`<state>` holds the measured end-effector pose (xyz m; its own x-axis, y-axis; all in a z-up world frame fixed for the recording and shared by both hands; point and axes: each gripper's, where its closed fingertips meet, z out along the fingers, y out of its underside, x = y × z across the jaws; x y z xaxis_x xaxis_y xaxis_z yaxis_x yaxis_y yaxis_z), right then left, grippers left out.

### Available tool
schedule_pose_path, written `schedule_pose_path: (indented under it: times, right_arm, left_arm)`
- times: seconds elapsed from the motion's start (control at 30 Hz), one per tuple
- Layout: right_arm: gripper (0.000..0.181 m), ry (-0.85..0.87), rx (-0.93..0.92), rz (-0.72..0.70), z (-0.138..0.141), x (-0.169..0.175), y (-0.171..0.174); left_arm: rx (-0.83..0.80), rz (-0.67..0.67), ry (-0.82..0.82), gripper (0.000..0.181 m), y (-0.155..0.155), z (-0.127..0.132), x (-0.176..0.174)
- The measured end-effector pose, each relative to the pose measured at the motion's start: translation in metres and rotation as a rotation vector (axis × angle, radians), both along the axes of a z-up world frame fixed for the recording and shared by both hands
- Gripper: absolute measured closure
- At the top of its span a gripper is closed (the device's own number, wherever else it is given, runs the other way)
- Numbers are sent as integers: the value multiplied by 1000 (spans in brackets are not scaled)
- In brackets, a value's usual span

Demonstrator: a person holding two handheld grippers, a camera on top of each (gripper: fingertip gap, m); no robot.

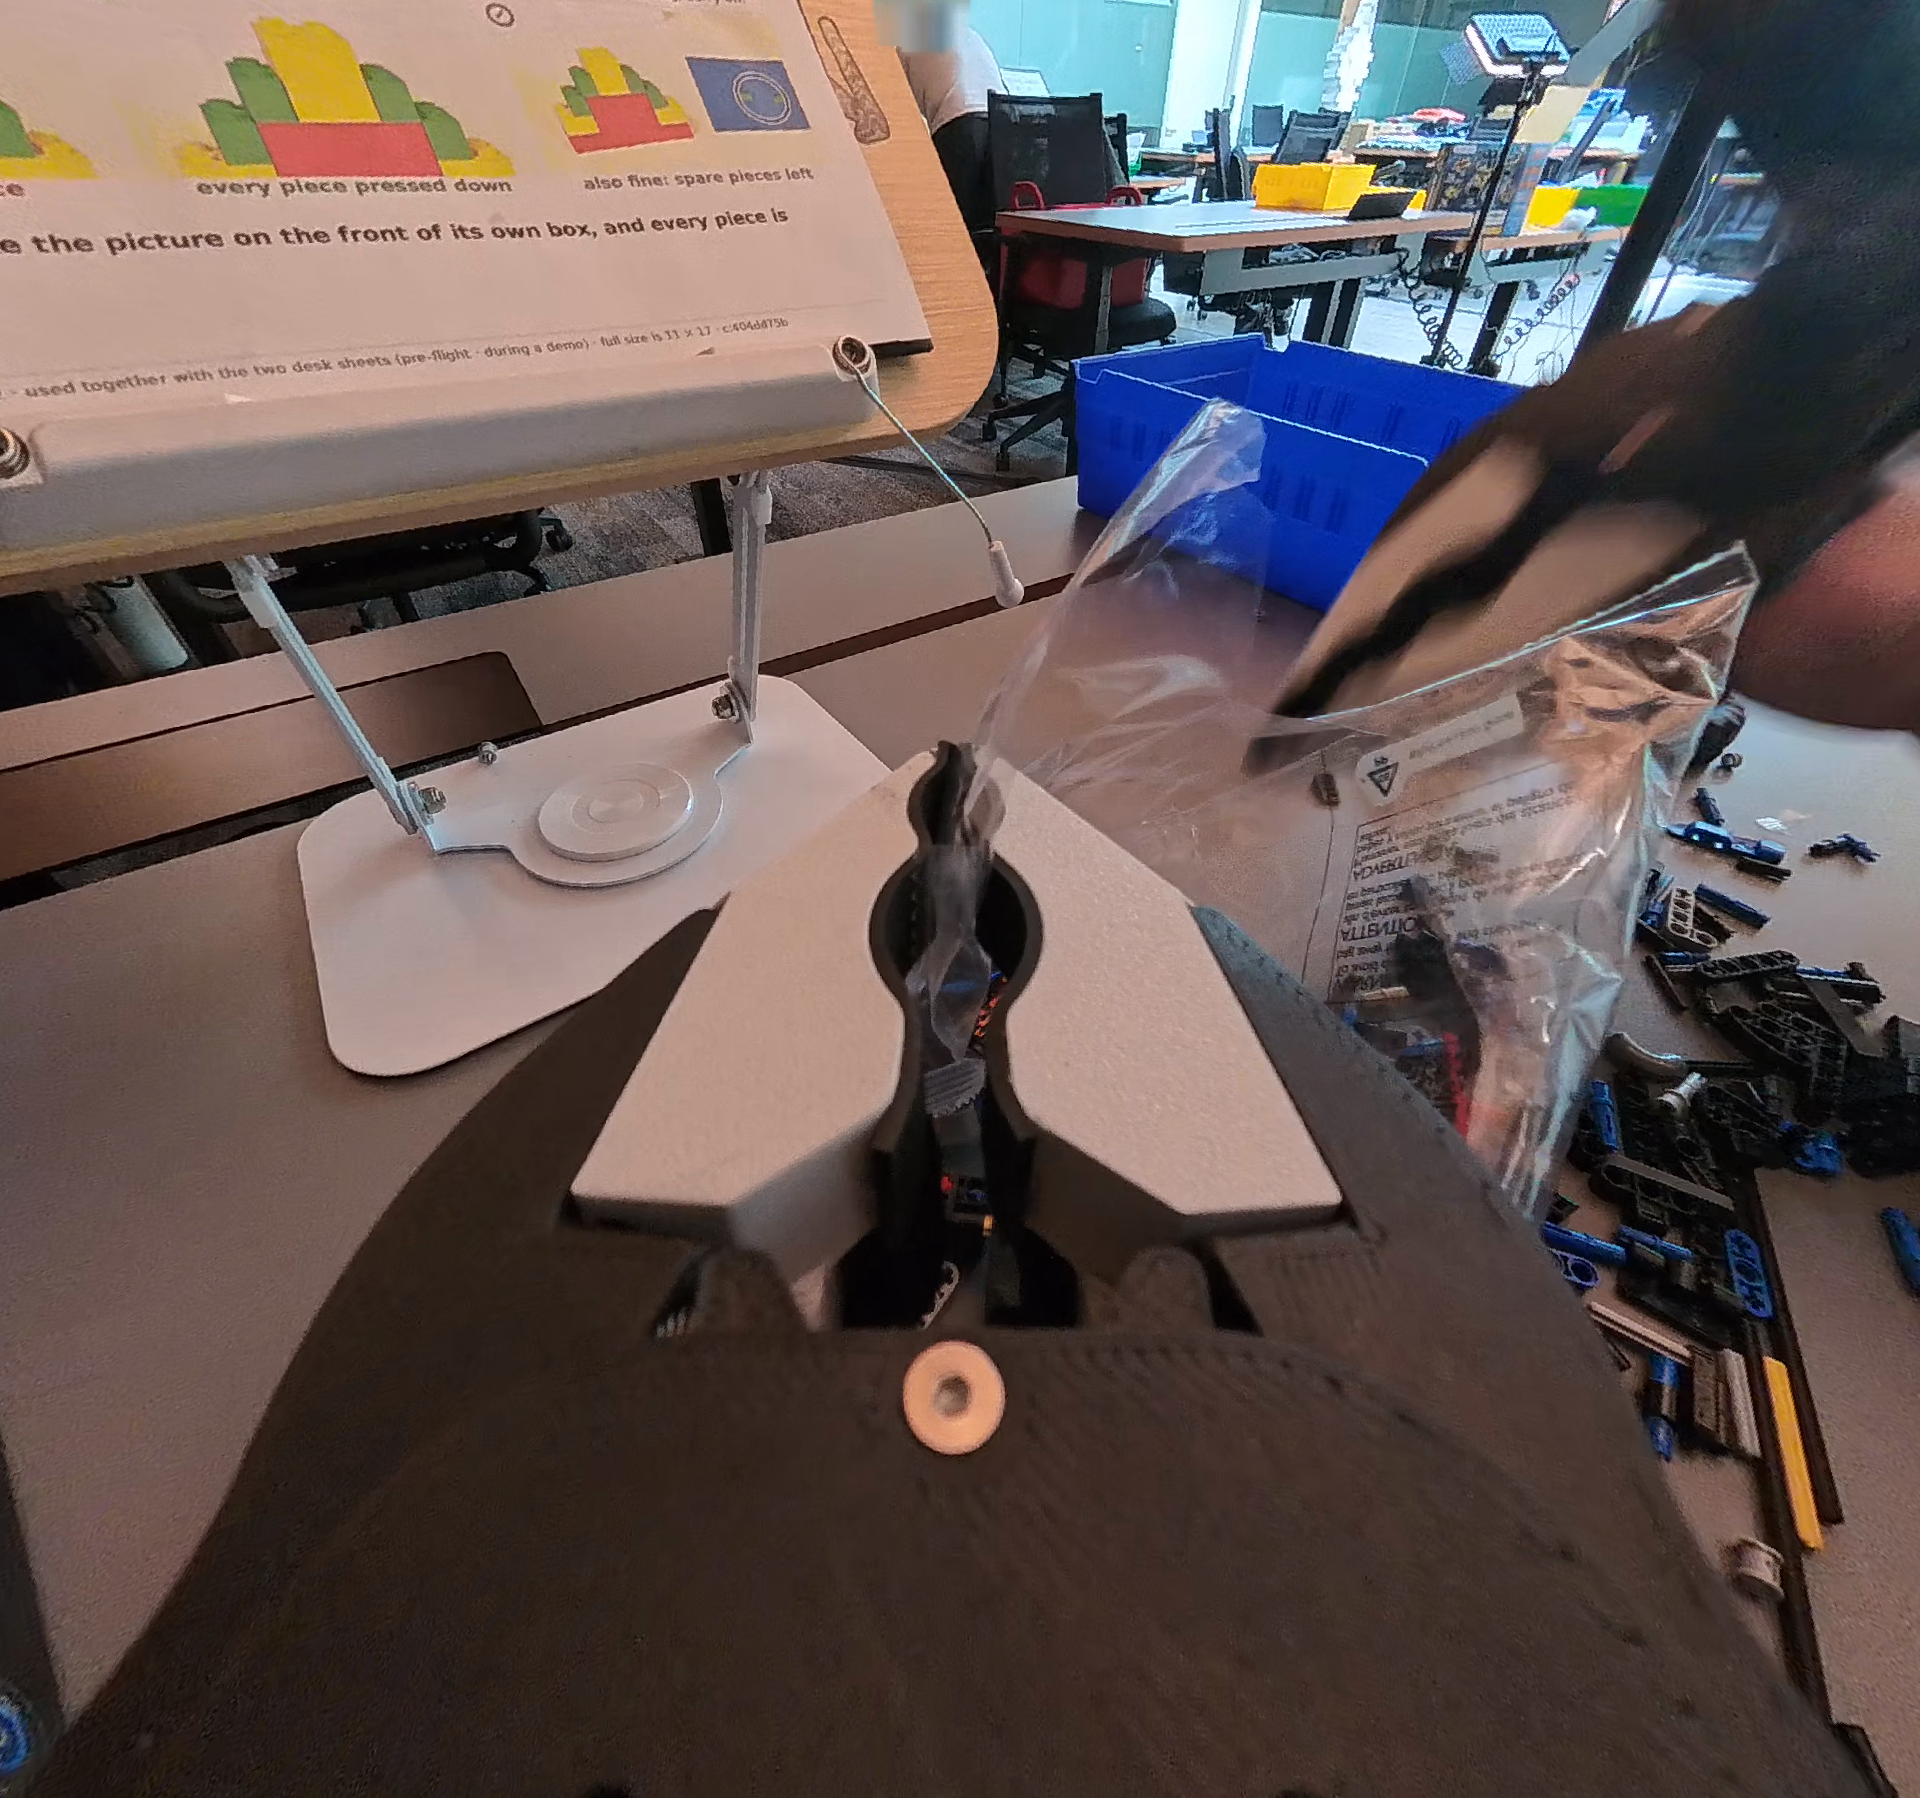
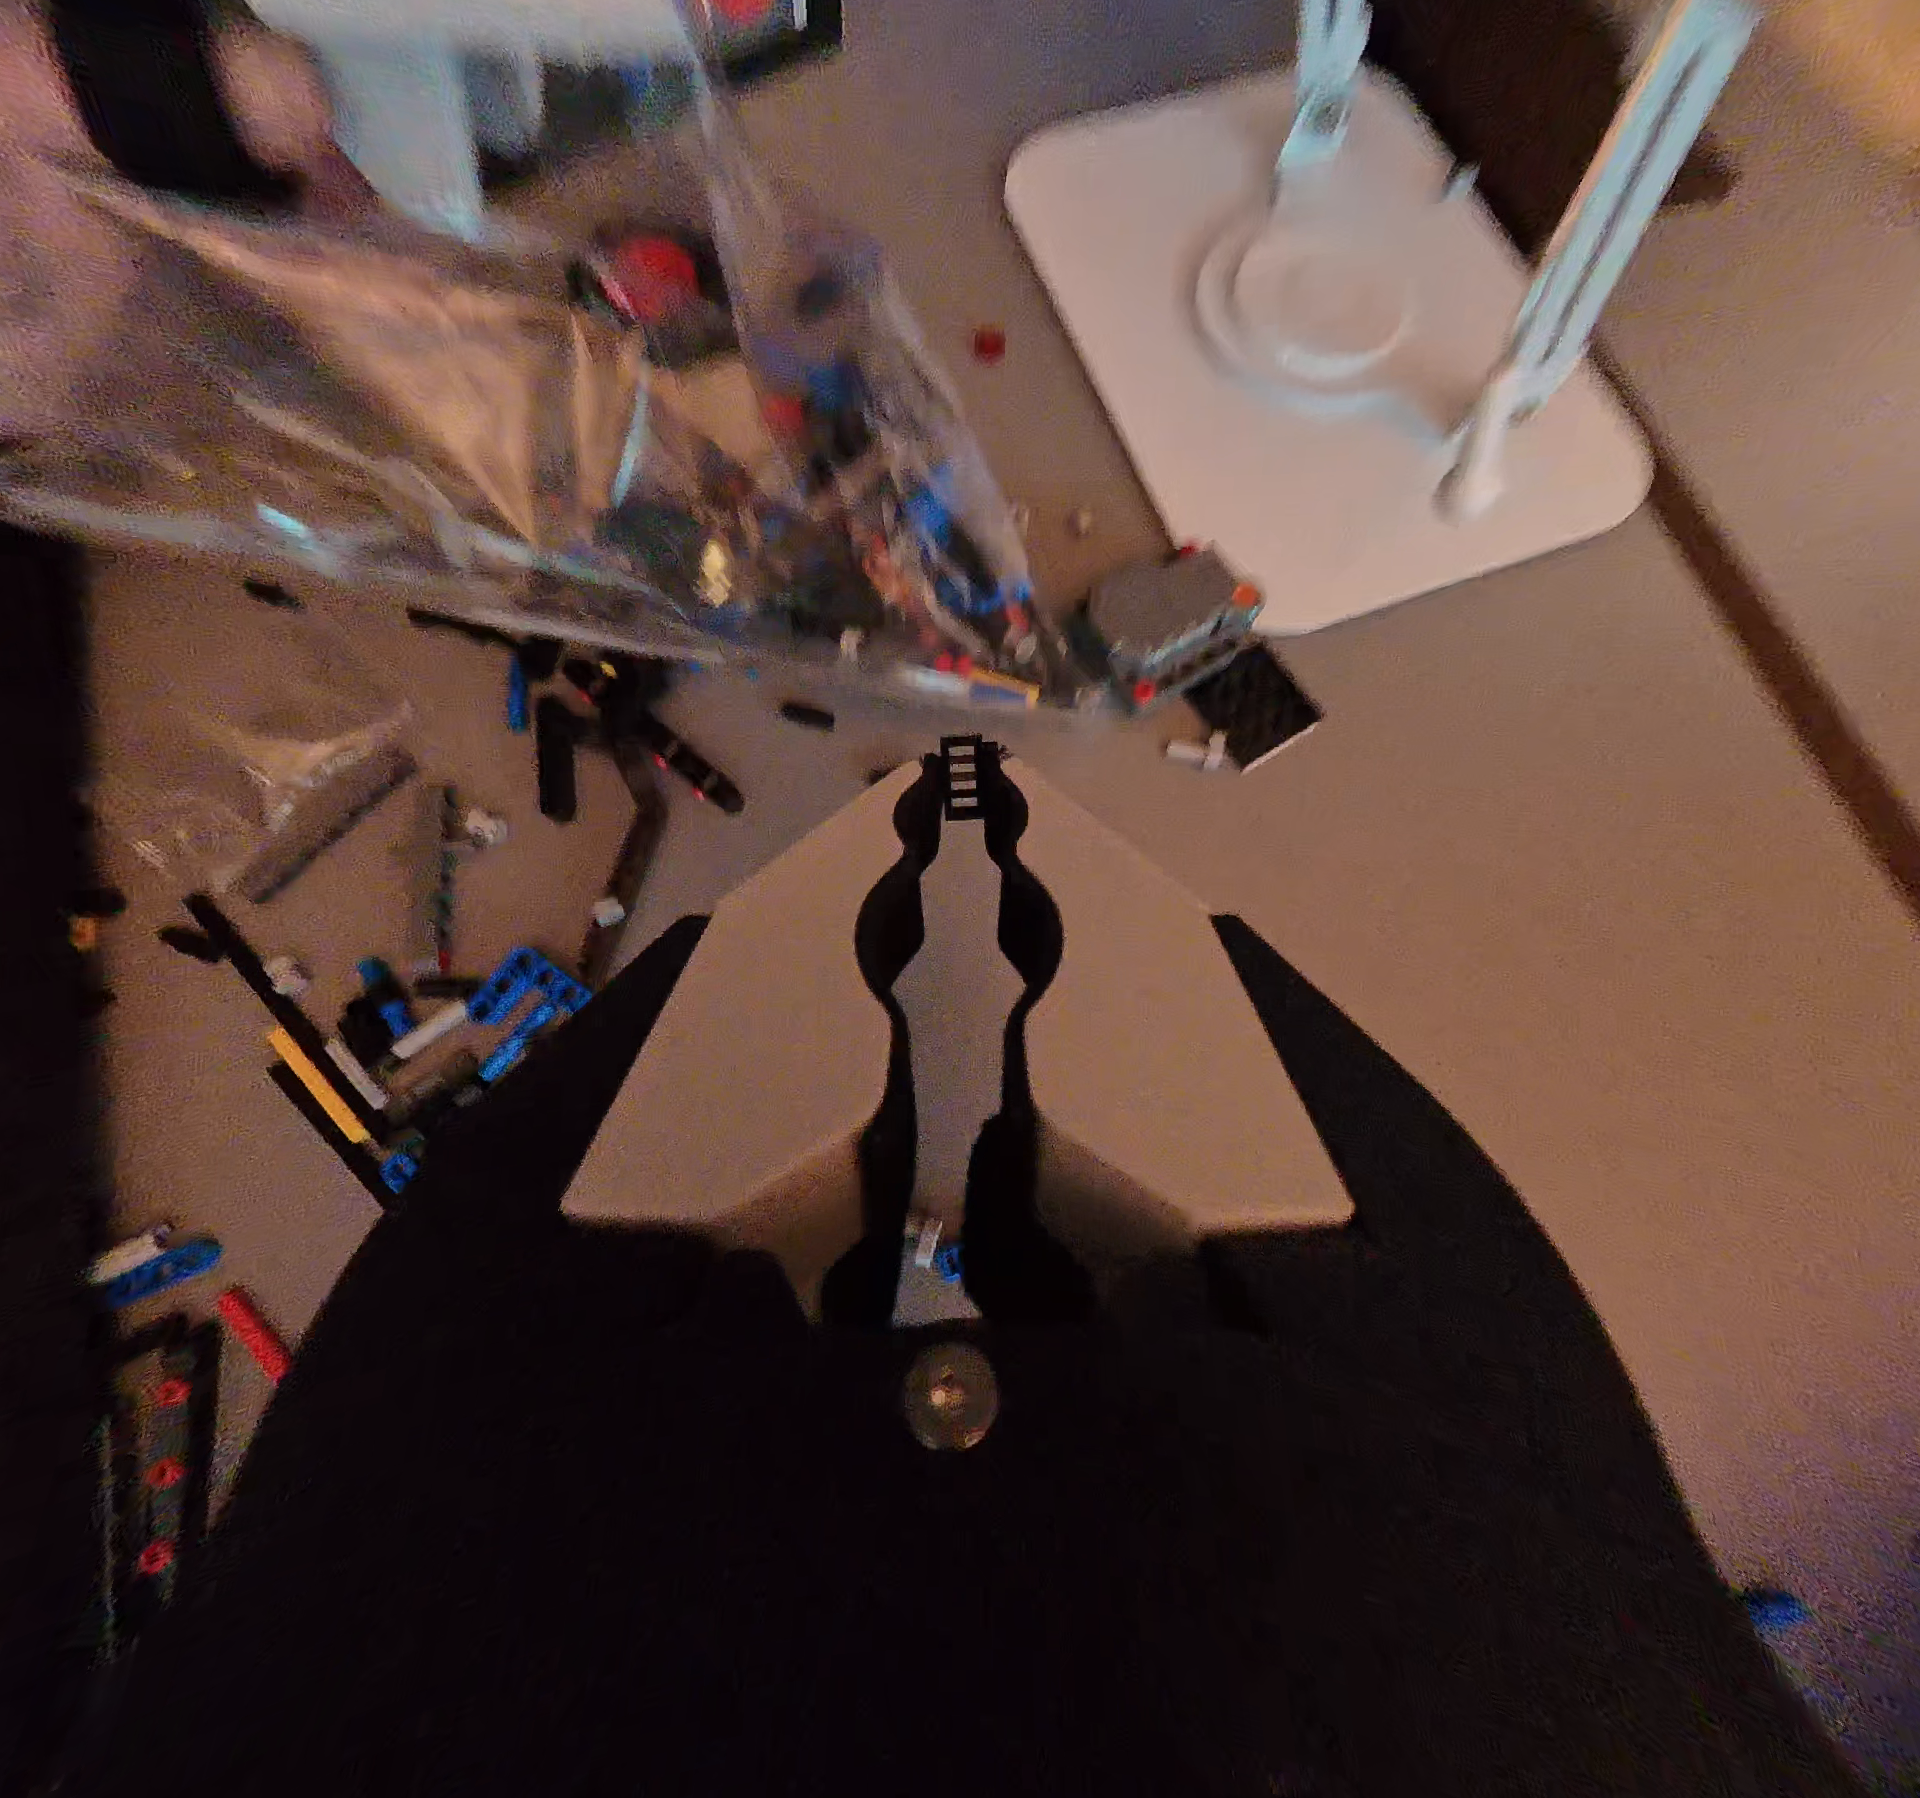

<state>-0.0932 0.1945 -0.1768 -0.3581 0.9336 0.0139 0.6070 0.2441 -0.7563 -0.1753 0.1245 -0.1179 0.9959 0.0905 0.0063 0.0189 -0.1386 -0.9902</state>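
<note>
Pinching a clear plastic bag point(image 1: 1455, 813) corner, my left tongs point(image 1: 961, 782) are clamped; my right tongs point(image 2: 961, 772) grip a small black ladder-like piece point(image 2: 961, 777) above the desk point(image 2: 1455, 917).

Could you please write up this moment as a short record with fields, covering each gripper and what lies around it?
left gripper: shut on a corner of the clear plastic bag
right gripper: shut on a small black ladder-like piece, above the table
bag contents: small building pieces
table: loose black and blue pieces; white stand base
behind: blue bin
</note>
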Motion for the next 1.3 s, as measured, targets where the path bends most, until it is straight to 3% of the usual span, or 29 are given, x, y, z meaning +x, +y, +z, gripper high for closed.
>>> schedule_pose_path:
  times: [0.07,0.13,0.2,0.27,0.37,0.57,0.63,0.7,0.8,0.93,1.07,1.23,1.3]
  right_arm:
    - [176,197,3,-34,61,3,1]
    - [176,379,-24,25,115,10,-20]
    - [176,467,-89,136,142,13,-55]
    - [175,407,-95,187,129,3,-77]
    - [154,294,16,153,92,-13,-76]
    - [159,365,-69,54,109,12,-35]
    - [164,264,-30,16,84,26,-14]
    - [162,98,29,-5,41,41,2]
    - [165,-24,33,21,-6,46,4]
    - [167,-157,48,85,-50,41,-4]
    - [171,-255,78,120,-78,44,-9]
    - [180,-256,86,126,-79,45,-10]
    - [181,-199,95,111,-62,42,-9]
  left_arm:
    - [0,-4,4,181,1,0,1]
    - [0,-12,8,181,1,1,4]
    - [0,-16,15,181,2,0,5]
    - [1,-16,17,181,3,0,4]
    - [4,-16,16,181,2,0,4]
    - [3,-20,15,181,3,-1,4]
    - [3,-20,12,181,3,0,4]
    - [3,-21,12,181,3,0,5]
    - [2,-23,14,181,4,-1,5]
    - [2,-19,10,181,3,-1,4]
    - [3,-20,9,181,2,-1,4]
    - [5,-25,9,181,2,0,5]
    - [5,-25,9,181,2,0,5]
